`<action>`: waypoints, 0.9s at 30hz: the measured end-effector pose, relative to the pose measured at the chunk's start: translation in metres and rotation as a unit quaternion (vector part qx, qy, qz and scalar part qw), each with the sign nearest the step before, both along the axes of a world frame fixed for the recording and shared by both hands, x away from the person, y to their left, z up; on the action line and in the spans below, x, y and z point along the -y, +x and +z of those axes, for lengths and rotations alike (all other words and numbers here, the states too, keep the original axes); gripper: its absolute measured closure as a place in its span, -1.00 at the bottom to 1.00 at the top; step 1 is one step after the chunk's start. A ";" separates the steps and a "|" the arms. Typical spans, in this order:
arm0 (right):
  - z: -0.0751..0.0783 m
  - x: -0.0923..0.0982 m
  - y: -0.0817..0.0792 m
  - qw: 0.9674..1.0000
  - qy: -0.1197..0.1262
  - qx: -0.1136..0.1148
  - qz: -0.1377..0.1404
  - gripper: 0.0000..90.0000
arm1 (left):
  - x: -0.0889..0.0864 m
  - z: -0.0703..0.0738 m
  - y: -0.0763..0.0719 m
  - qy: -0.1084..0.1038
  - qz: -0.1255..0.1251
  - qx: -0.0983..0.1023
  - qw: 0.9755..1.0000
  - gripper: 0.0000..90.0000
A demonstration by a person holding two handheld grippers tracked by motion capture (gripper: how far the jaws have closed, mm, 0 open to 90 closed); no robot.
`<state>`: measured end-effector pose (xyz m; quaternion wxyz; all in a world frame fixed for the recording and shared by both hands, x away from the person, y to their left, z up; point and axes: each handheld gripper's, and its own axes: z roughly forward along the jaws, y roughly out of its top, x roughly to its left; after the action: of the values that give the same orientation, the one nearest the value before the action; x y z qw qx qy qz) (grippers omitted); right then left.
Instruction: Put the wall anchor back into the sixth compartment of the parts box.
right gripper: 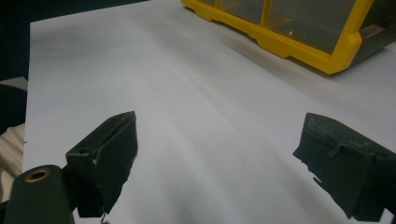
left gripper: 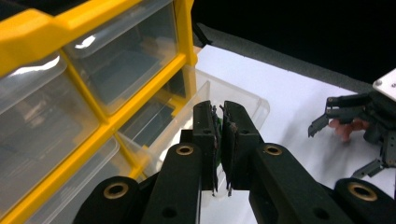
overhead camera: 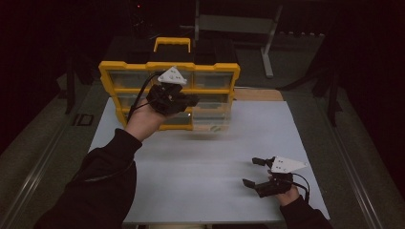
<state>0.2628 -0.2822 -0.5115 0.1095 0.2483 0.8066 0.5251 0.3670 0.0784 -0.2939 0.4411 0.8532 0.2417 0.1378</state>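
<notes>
A yellow organizer with clear plastic drawers stands at the back of the white table. Its bottom right drawer is pulled out. My left gripper hangs in front of the organizer, above that open drawer. In the left gripper view its jaws are pressed together on a small, thin green thing, mostly hidden by the pads. My right gripper rests low near the table's front right, open. Nothing lies between its fingers, just bare table.
The organizer has a yellow carry handle on top and fills the back left of the table. A metal stand is on the floor behind. The table's right edge runs close to my right gripper.
</notes>
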 end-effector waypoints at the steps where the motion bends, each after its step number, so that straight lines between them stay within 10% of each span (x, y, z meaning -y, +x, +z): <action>1: 0.000 0.001 0.000 1.000 0.001 -0.001 0.000 -0.73 | 0.002 0.000 0.000 0.003 0.001 0.002 1.000 0.85; 27: -0.001 0.001 0.000 1.000 0.003 -0.001 0.000 -0.73 | 0.052 -0.021 0.019 -0.007 0.047 -0.020 0.999 0.85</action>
<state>0.2631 -0.2832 -0.5123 0.1078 0.2489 0.8054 0.5270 0.3863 0.0269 -0.3151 0.4350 0.8405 0.2914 0.1396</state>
